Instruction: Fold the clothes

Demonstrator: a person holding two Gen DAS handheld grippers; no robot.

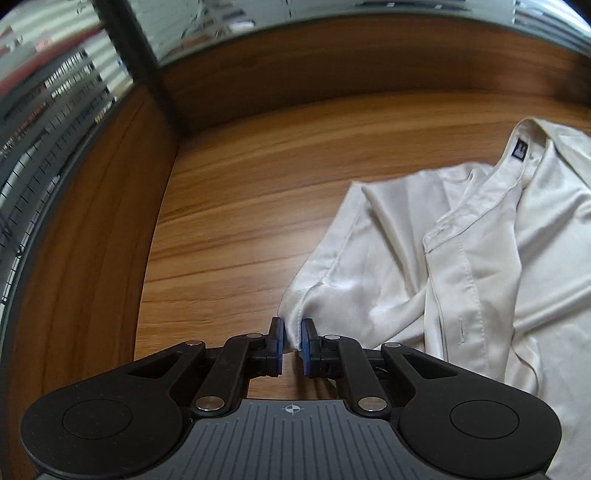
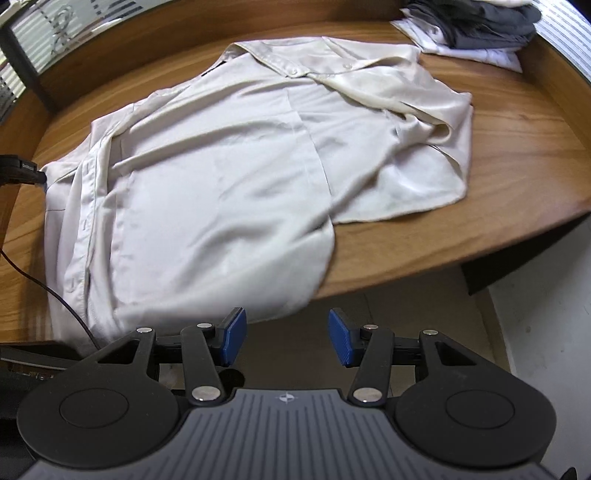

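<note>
Left hand-held gripper (image 1: 293, 334) pinches the cream shirt (image 1: 461, 236) edge, seemingly a sleeve; right hand-held gripper (image 2: 286, 336) gapes empty below its hem

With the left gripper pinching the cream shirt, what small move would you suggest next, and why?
Probably bring the open right gripper forward to pinch the cream satin button-up shirt's near hem, which overhangs the wooden table edge. The left gripper already holds a fold of it.

shirt (image 2: 221, 177): cream, plain
table (image 1: 240, 192): orange-brown woodgrain
pads (image 2: 234, 334): blue, ribbed
pile beyond right gripper (image 2: 480, 26): grey over white
</note>
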